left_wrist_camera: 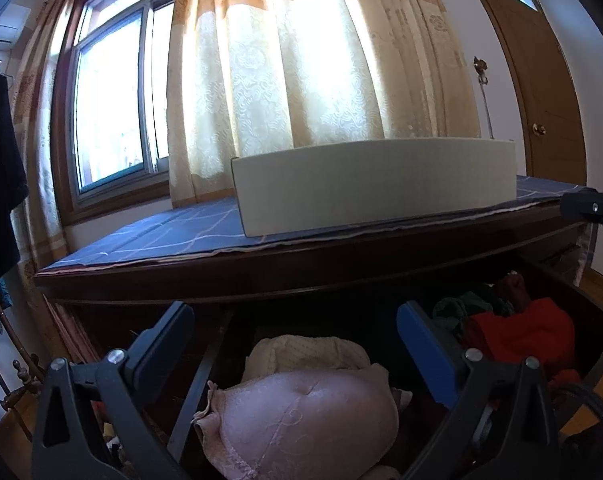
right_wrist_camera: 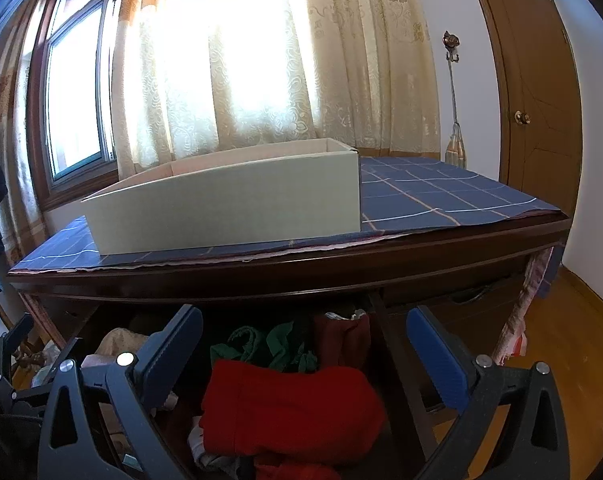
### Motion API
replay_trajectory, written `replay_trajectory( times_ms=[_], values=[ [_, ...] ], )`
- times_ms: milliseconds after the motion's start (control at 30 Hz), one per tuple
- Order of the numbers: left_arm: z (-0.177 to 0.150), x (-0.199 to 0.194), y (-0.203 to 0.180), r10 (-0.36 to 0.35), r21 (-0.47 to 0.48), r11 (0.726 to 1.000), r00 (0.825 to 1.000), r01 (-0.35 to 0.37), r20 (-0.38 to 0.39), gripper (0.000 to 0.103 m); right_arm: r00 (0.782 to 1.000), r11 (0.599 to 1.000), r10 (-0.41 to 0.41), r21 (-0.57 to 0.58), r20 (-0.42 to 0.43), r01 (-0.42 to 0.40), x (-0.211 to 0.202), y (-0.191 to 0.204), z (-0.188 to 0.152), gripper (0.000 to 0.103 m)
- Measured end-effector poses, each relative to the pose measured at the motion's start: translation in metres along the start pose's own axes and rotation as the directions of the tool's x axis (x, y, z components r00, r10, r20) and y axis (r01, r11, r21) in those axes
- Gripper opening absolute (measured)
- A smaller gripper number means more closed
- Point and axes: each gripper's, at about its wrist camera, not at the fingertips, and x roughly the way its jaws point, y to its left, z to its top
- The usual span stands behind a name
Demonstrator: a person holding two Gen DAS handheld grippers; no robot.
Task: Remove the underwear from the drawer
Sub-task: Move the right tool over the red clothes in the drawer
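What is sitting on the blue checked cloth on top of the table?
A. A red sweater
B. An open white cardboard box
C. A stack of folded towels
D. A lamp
B: an open white cardboard box stands on the blue checked cloth covering the table, in front of the curtain.

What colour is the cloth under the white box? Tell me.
Dark blue cloth with a thin pale grid of lines, clearest in the right wrist view.

Wood table (right_wrist_camera: 301,276) w/ blue check cloth (right_wrist_camera: 441,196); white box (right_wrist_camera: 229,212) atop.
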Motion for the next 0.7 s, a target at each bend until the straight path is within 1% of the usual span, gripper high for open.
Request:
replay_trajectory(
  times_ms=[267,533,700],
  values=[
    [0.0015,0.0008,0.0016,-0.007,-0.003,1.000,0.999,0.006,-0.042,0.103,1.000,1.000,0.000,0.002,0.002,0.000,-0.0052,-0.0026,0.0017,0.103],
    [0.0013,-0.0008,-0.0009,-0.007,0.023,1.000,0.998,0.009,-0.062,0.103,1.000,1.000,0.006,-0.006,0.000,-0.006,-0.0092,-0.0020,0.0015,0.103],
    [0.0028,0.0011,0.0007,-0.009,0.018,1.000,0.997,0.010,-0.075,0.103,1.000,1.000,0.008,0.004,-0.002,-0.008,-0.0081,-0.0037,0.0019,0.103]
  ],
)
